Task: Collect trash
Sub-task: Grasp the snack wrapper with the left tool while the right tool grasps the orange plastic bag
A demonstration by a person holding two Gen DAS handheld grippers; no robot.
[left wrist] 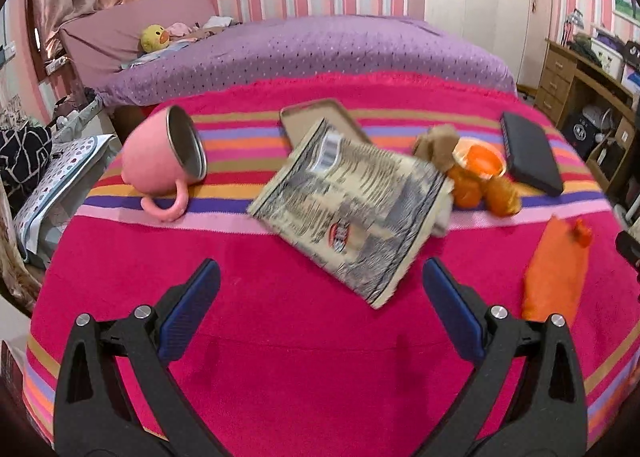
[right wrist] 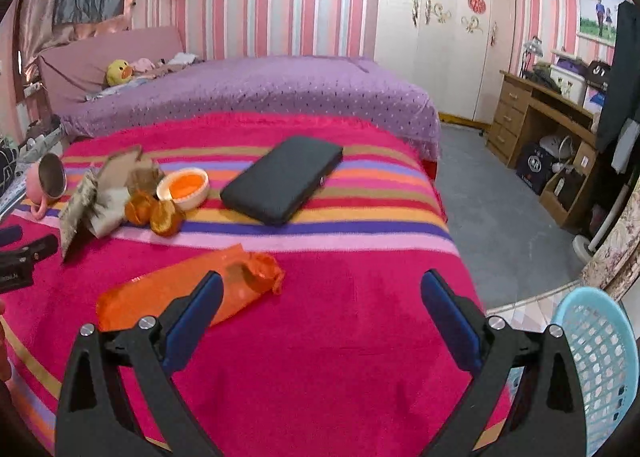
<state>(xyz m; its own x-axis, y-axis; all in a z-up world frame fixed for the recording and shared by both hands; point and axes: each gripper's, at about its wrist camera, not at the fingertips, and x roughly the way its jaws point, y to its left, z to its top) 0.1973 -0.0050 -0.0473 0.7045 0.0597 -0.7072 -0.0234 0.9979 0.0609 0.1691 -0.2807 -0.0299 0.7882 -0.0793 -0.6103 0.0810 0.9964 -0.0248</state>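
Note:
A crumpled printed snack bag (left wrist: 352, 209) lies on the striped pink blanket (left wrist: 280, 357), just beyond my open, empty left gripper (left wrist: 320, 289). Orange crumpled wrappers (left wrist: 484, 189), a small white cup with orange inside (left wrist: 478, 157) and brown paper (left wrist: 436, 145) lie behind it. An orange plastic bag (left wrist: 556, 273) lies to the right; in the right wrist view it (right wrist: 188, 289) sits just beyond the left finger of my open, empty right gripper (right wrist: 320, 293). The snack bag (right wrist: 80, 205) and wrappers (right wrist: 156, 213) show far left there.
A pink mug (left wrist: 160, 161) lies on its side at the left. A black case (right wrist: 284, 177) rests on the blanket. A tan tin lid (left wrist: 320, 121) lies behind the snack bag. A light blue basket (right wrist: 600, 369) stands off the bed's right edge. A wooden desk (right wrist: 544, 129) is beyond.

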